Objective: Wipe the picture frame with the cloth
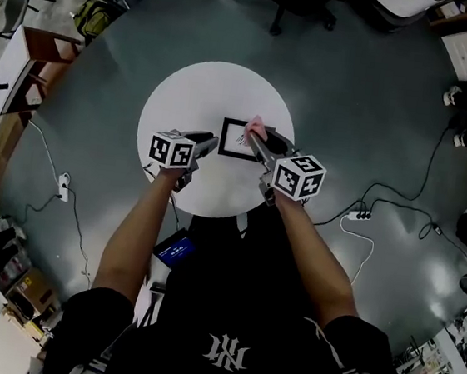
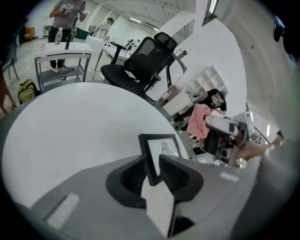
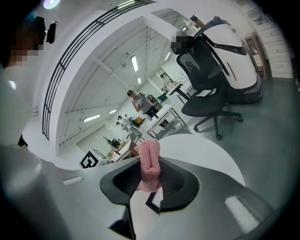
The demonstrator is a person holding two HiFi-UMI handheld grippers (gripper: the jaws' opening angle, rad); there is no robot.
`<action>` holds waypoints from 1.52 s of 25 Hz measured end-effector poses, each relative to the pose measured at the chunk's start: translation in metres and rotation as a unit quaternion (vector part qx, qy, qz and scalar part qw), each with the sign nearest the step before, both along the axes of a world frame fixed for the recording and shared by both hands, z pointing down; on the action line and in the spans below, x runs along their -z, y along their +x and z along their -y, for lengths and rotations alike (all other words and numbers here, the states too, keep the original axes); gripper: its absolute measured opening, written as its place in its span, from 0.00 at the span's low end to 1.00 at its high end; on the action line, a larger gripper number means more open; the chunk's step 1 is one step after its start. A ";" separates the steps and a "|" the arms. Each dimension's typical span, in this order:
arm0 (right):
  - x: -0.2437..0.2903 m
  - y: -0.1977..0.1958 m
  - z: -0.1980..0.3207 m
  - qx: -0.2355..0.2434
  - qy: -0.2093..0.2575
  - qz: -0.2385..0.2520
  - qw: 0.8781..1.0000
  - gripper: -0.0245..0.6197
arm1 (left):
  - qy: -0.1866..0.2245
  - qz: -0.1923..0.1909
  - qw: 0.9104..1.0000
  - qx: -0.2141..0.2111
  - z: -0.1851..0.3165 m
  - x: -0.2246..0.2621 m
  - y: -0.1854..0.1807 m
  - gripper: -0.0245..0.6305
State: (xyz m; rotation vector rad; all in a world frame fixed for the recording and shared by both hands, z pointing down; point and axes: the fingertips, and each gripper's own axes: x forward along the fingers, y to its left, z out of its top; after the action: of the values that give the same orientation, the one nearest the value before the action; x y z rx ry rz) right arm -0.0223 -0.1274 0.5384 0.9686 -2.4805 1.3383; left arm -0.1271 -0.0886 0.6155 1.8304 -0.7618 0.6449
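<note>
— Between left gripper [image 2: 152, 161] jaws: one black border of the frame [image 2: 164, 146], which lies flat on the table [image 2: 70, 131]. Jaws stand apart, pads off it, nothing held.
— Right gripper [image 3: 150, 159]?
— Clamped on the pink cloth [image 3: 148, 152]. Fold sticks out past the tips, frame just under them.
— Handling?
— Frame probably light and stiff, front maybe fragile, likely to skid on the smooth top. Best pinched at the border between the left jaws, not on the picture. Cloth soft and limp; the mid-fold grip looks fine.
</note>
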 end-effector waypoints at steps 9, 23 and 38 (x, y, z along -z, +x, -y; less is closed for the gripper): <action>-0.070 -0.024 0.009 -0.005 -0.033 -0.123 0.992 0.18 | -0.018 0.001 1.000 -0.020 -0.001 -0.032 0.009 0.18; -0.100 -0.072 0.012 0.053 -0.020 -0.197 0.979 0.16 | -0.025 -0.004 0.999 -0.032 -0.005 -0.042 0.019 0.16; -0.107 -0.022 0.015 0.050 -0.001 -0.289 0.956 0.16 | -0.029 -0.009 0.999 -0.028 -0.009 -0.043 0.021 0.15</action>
State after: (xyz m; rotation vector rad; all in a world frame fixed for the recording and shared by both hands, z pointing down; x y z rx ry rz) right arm -0.0444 -0.1422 0.6458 1.0353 -2.0457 0.8627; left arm -0.1061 -0.0793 0.6588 1.8073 -0.6749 0.6807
